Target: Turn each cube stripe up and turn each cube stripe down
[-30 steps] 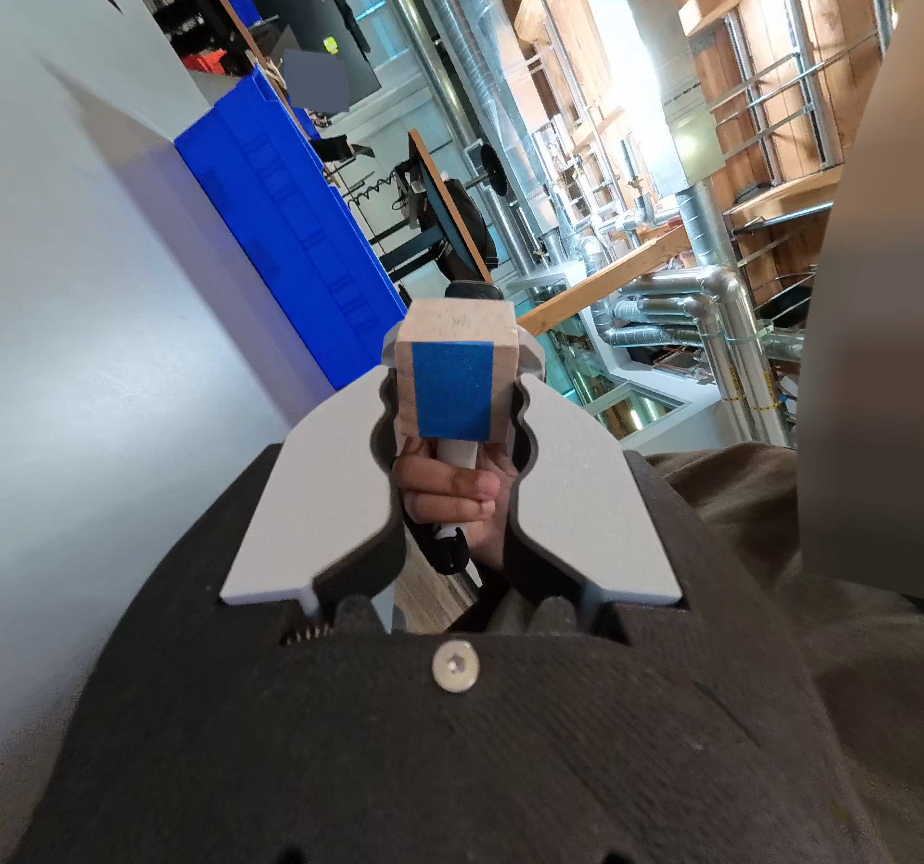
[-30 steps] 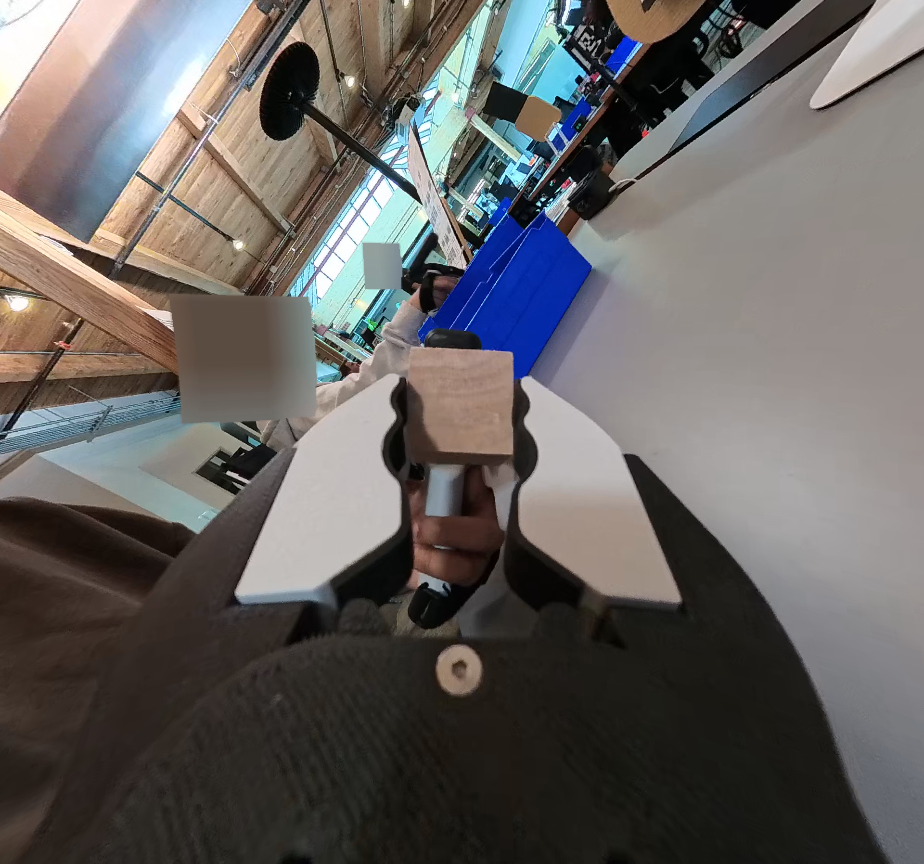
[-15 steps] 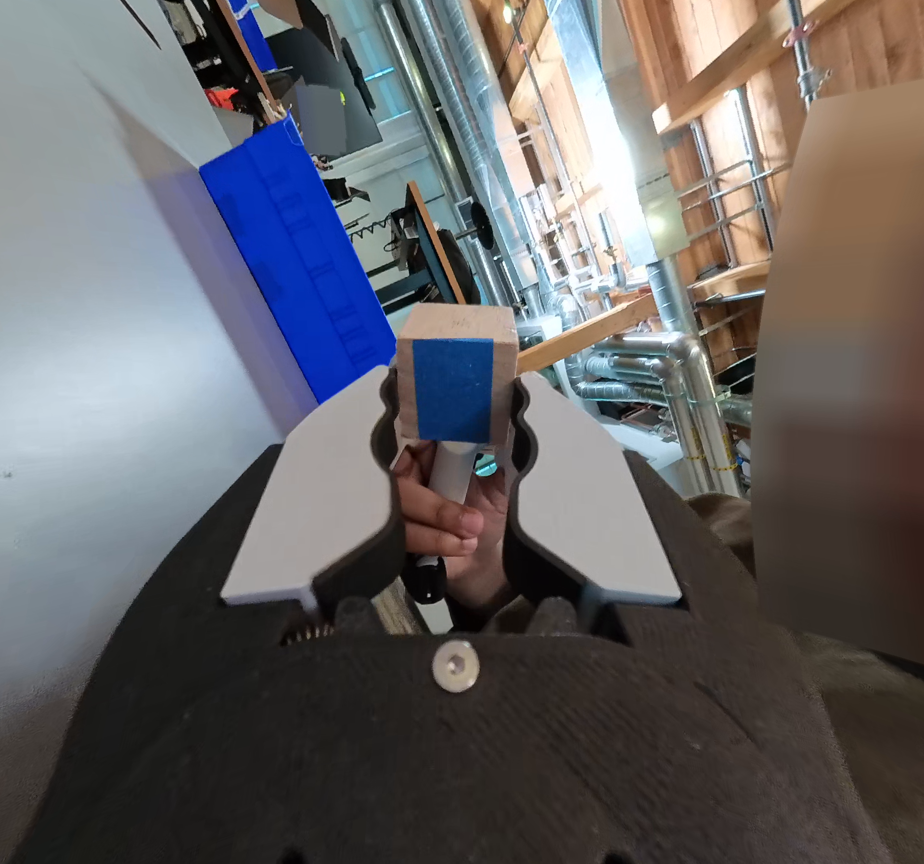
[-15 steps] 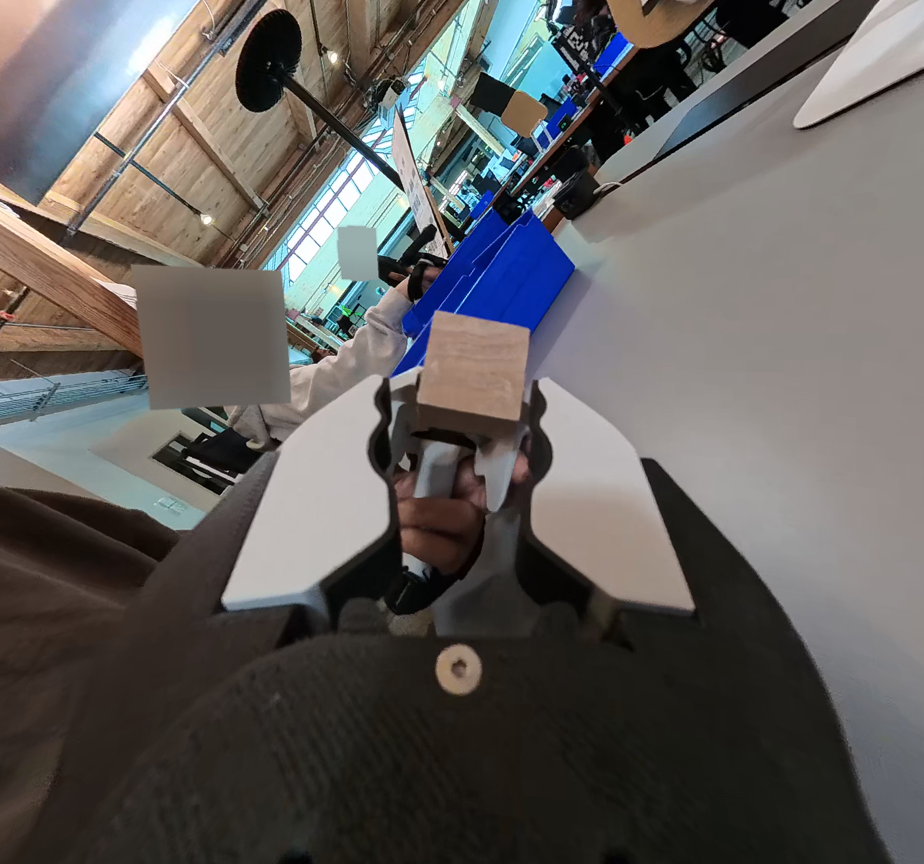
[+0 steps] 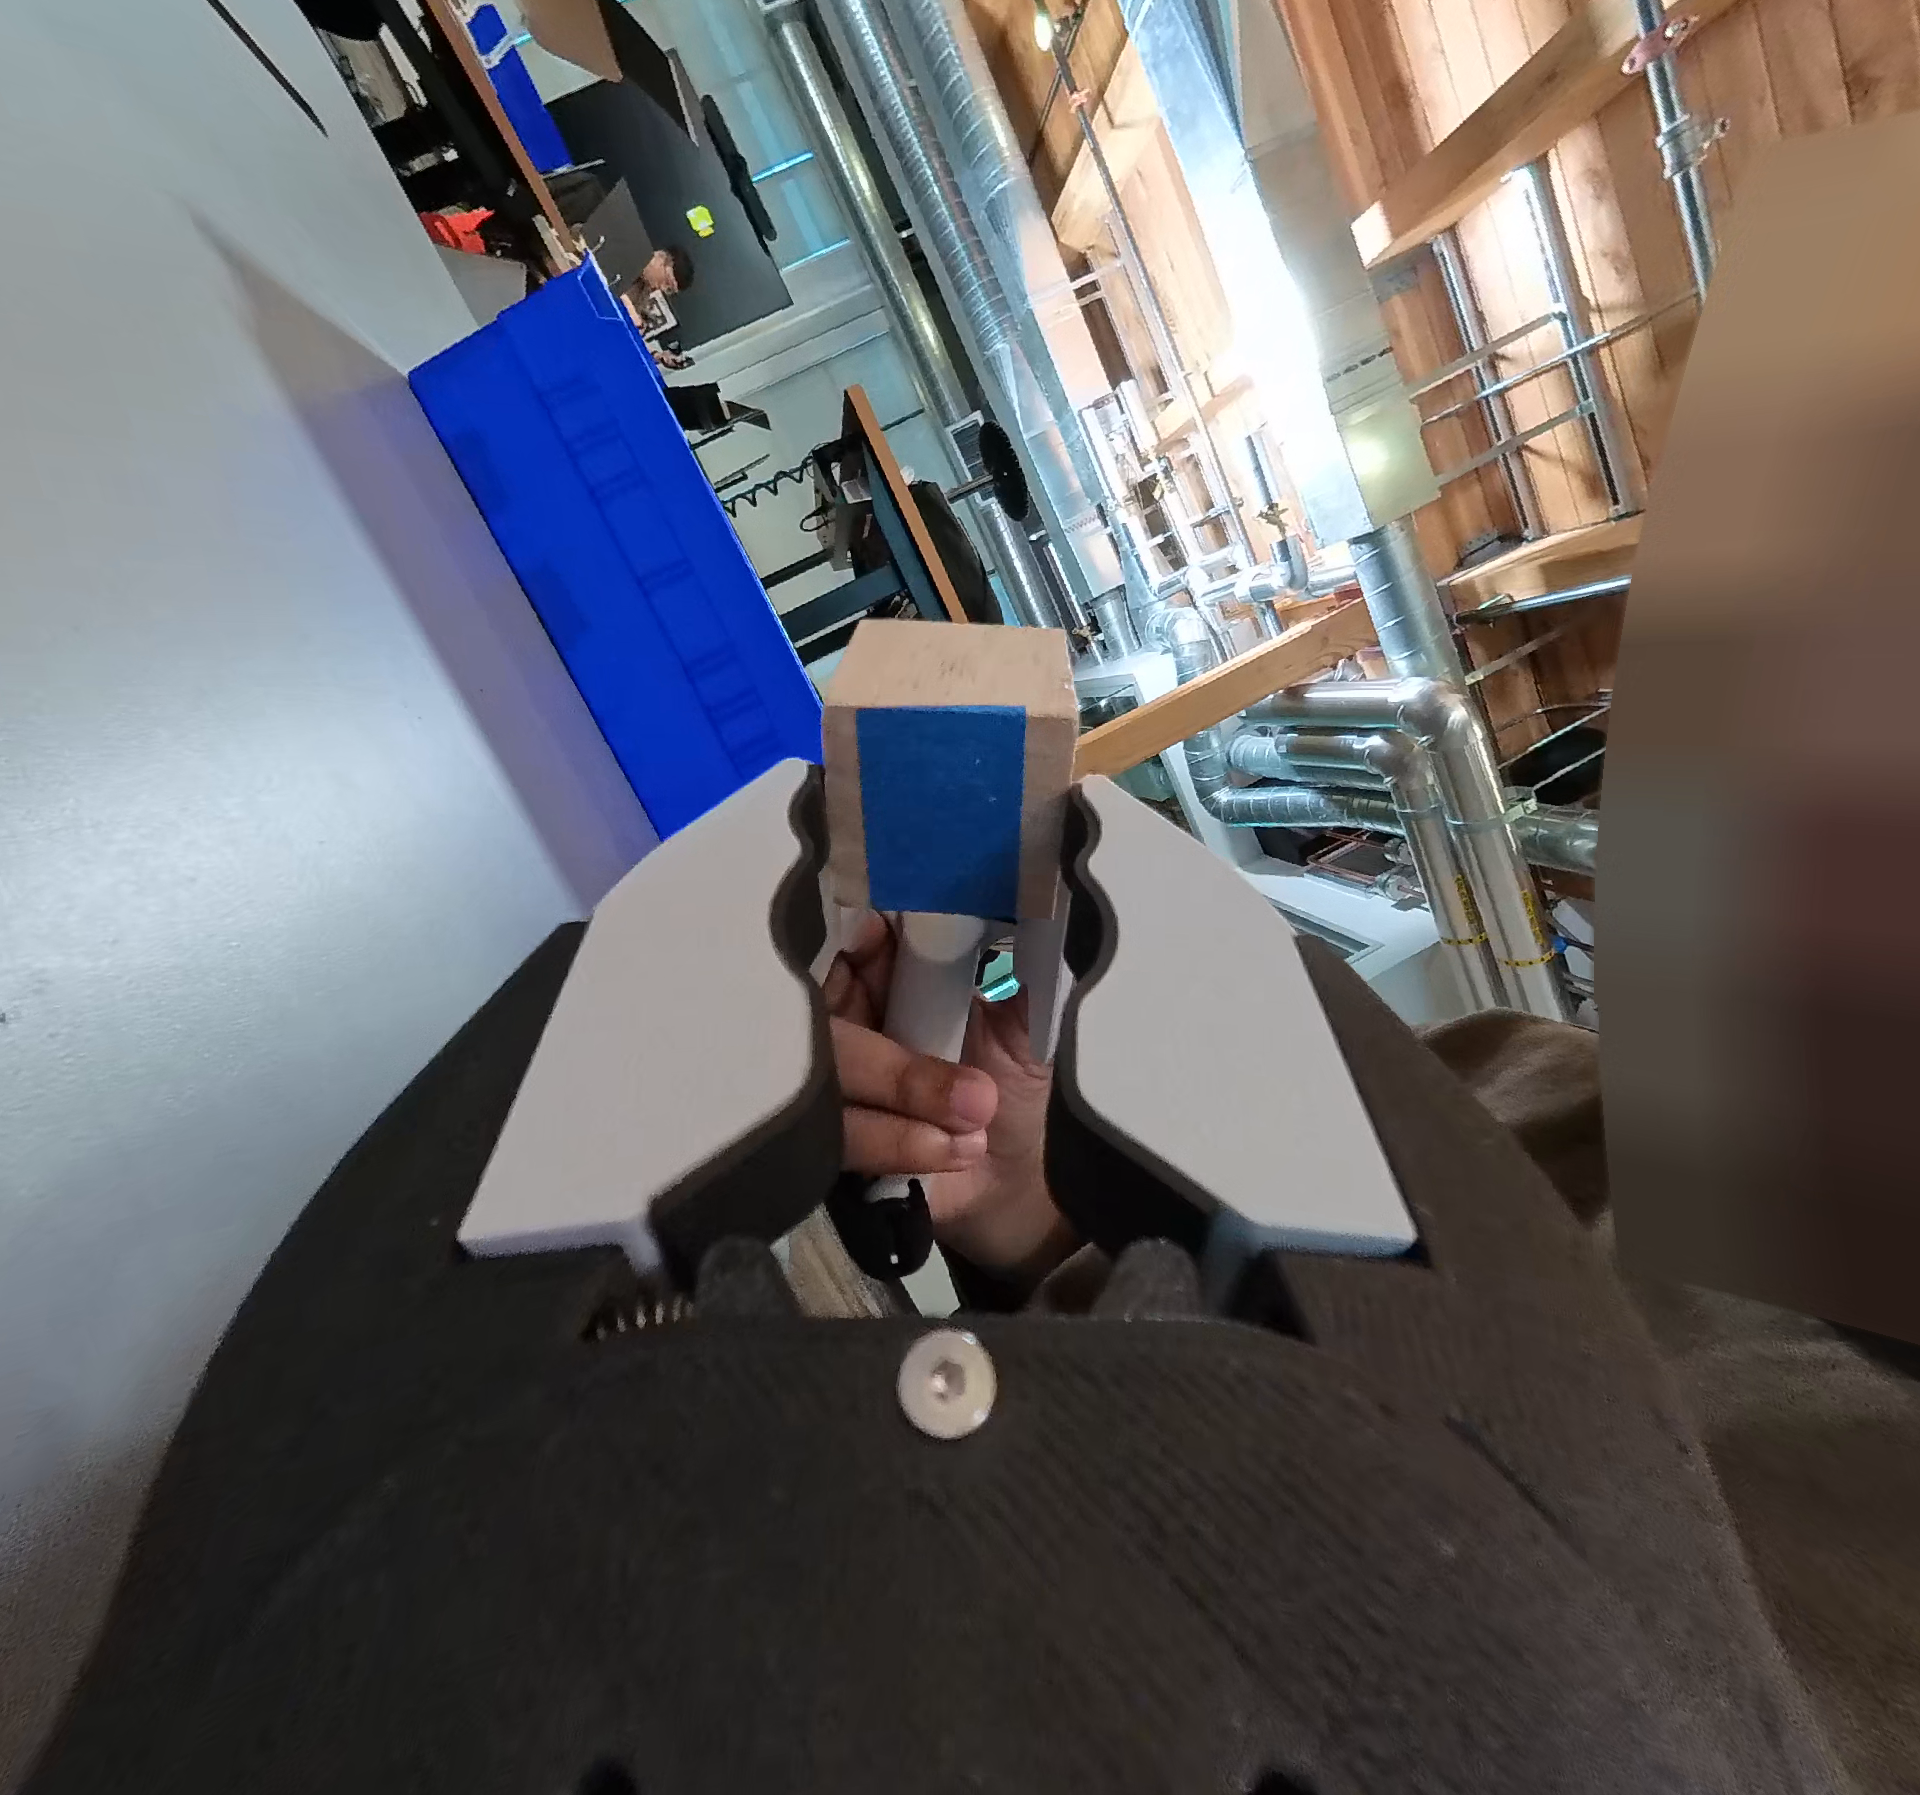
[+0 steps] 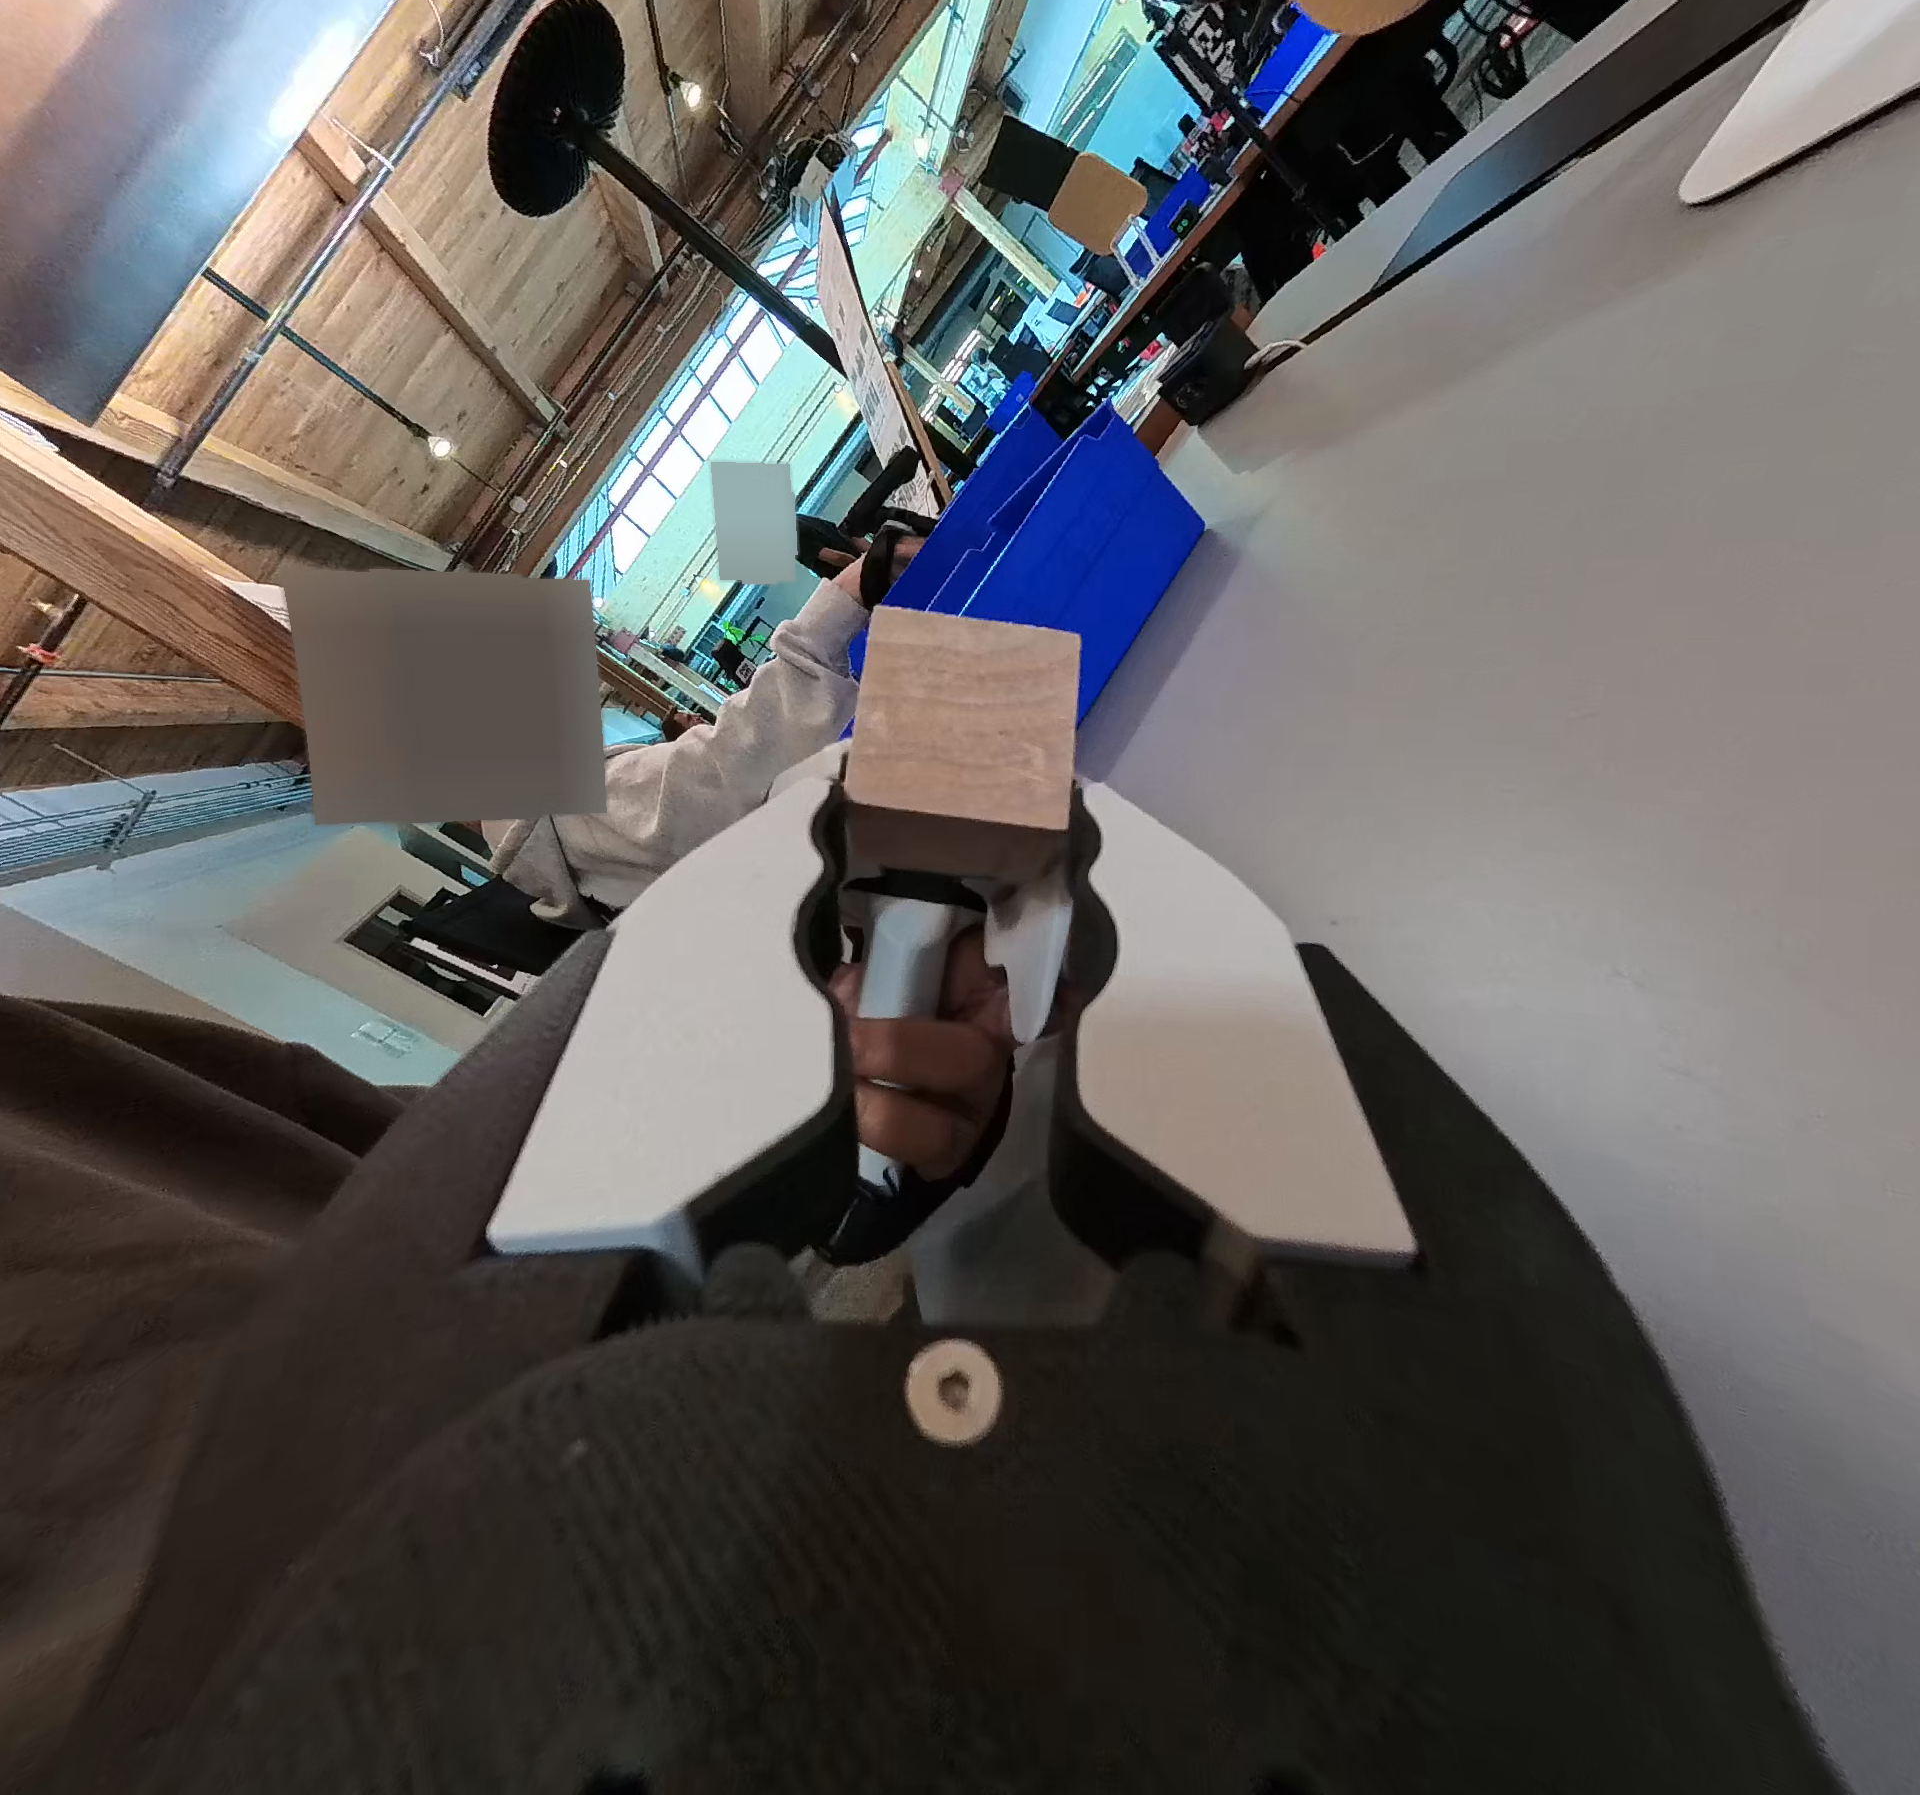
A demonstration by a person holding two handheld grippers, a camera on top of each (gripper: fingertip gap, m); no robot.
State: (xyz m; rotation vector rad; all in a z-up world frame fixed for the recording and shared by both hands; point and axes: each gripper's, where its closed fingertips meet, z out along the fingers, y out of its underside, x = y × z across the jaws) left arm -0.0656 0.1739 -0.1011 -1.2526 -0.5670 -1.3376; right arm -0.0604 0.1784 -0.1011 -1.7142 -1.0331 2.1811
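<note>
One wooden cube is held in the air between both grippers, which face each other. In the left wrist view the cube (image 5: 945, 810) shows a blue stripe on the face towards that camera. My left gripper (image 5: 940, 795) is shut on its sides. In the right wrist view the cube (image 6: 966, 717) shows only plain wood, and my right gripper (image 6: 951, 800) is shut on it at the fingertips. The right gripper's pale fingers (image 5: 1042, 976) and the hand (image 5: 914, 1111) holding it show behind the cube. The left gripper's fingers (image 6: 1029, 956) show under the cube in the right wrist view.
The white table (image 5: 156, 706) runs along the left, tilted in this view, with a blue bin (image 5: 603, 550) on it. In the right wrist view the table (image 6: 1507, 810), the blue bin (image 6: 1049, 540) and a white flat object (image 6: 1818, 62) appear. A person's pale sleeve (image 6: 707, 769) is beyond.
My right gripper opened for a moment, tilted relative to the cube, and closed on it again nearer the fingertips. My left gripper kept its hold; the stripe still faces its camera.
</note>
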